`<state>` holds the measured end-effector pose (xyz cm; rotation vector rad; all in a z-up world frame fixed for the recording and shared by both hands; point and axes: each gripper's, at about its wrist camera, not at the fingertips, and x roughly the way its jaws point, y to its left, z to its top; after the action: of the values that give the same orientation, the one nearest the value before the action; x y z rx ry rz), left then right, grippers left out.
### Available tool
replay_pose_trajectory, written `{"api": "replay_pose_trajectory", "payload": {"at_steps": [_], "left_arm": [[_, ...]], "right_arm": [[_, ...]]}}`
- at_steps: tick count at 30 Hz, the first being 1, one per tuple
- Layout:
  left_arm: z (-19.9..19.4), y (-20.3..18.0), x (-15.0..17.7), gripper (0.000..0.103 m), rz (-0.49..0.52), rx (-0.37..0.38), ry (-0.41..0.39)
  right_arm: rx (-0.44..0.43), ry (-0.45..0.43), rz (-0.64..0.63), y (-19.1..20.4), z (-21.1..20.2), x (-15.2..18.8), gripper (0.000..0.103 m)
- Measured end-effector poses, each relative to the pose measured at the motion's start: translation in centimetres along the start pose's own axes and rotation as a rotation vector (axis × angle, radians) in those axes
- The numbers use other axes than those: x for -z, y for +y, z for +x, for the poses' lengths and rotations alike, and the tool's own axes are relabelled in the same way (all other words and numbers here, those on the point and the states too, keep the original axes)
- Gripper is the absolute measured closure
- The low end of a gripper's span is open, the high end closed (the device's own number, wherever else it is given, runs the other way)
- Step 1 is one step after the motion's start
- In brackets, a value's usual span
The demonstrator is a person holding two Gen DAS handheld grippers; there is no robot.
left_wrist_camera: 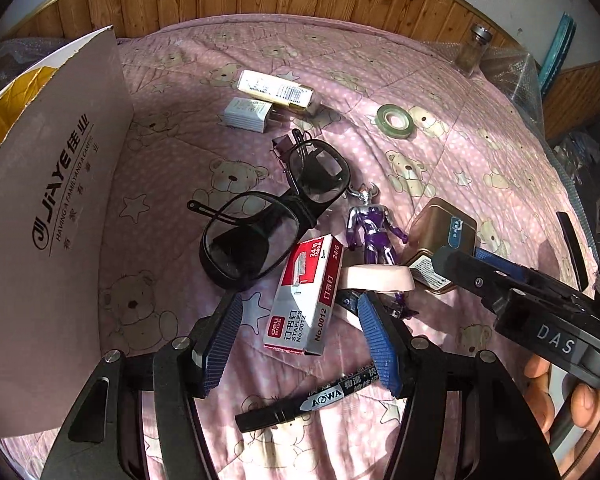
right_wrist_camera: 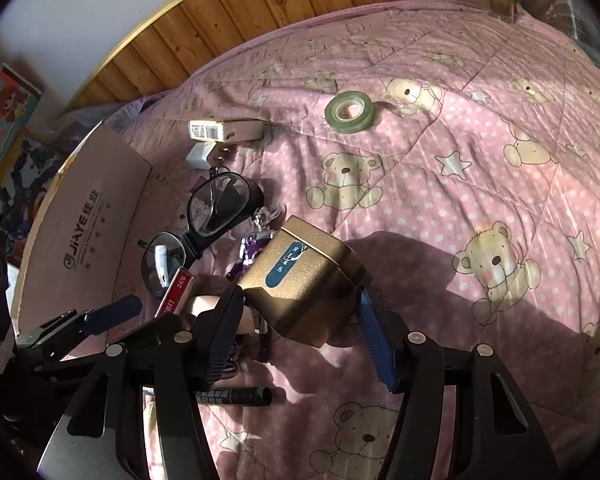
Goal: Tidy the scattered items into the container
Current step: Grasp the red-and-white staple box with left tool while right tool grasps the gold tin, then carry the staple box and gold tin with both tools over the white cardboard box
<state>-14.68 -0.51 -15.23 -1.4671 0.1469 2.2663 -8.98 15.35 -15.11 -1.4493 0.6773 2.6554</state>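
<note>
While the right gripper point(right_wrist_camera: 300, 316) is straddling the tilted gold rectangular tin point(right_wrist_camera: 300, 280) with fingers spread, open pink quilt point(right_wrist_camera: 480, 184) is stretching toward three o'clock; the left gripper point(left_wrist_camera: 300, 340) is hanging open over the red-and-white staples box point(left_wrist_camera: 306, 296), whose long axis is running six-to-twelve, and the cardboard container point(left_wrist_camera: 52, 208) is lying at nine o'clock.

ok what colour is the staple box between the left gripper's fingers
The staple box is red and white, seen best in the left wrist view.
</note>
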Motion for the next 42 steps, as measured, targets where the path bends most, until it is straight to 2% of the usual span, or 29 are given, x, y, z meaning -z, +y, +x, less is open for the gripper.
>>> {"api": "replay_pose_trajectory", "payload": {"at_steps": [4, 9, 11, 12, 16, 18, 23, 29, 32, 42], "left_arm": [[1.2, 0.0, -0.4, 0.041, 0.022, -0.028, 0.014], [1.7, 0.5, -0.9, 0.043, 0.029, -0.015, 0.006], [1.7, 0.7, -1.2, 0.055, 0.032, 0.000, -0.001], [1.8, 0.8, -1.3, 0.066, 0.032, 0.002, 0.002], [1.8, 1.4, -1.5, 0.077, 0.035, 0.035, 0.003], [1.8, 1.7, -1.6, 0.087, 0.028, 0.055, 0.005], [1.9, 2.8, -1.8, 0.088, -0.017, 0.110, 0.011], [0.1, 3.3, -2.4, 0.088, -0.051, 0.152, -0.025], [-1.1, 3.1, -2.7, 0.088, -0.041, 0.112, -0.045], [-4.7, 1.3, -3.9, 0.088, 0.082, -0.064, -0.137]], "right_arm": [[0.032, 0.004, -0.006, 0.6, 0.8, -0.7, 0.032], [0.037, 0.057, 0.065, -0.5, 2.7, -1.3, 0.033], [0.022, 0.046, 0.089, -1.2, 2.6, -1.4, 0.036], [0.018, 0.043, 0.097, -1.5, 2.5, -1.5, 0.037], [0.027, 0.026, 0.120, -2.5, 1.7, -1.9, 0.049], [0.026, 0.025, 0.127, -2.9, 1.4, -2.1, 0.050], [0.043, 0.024, 0.120, -3.0, 0.9, -2.2, 0.050], [0.052, 0.009, 0.097, -2.8, -0.5, -2.3, 0.050], [0.046, -0.007, 0.076, -2.3, -1.3, -2.4, 0.050], [0.030, -0.029, 0.034, -0.7, -2.4, -2.0, 0.050]]}}
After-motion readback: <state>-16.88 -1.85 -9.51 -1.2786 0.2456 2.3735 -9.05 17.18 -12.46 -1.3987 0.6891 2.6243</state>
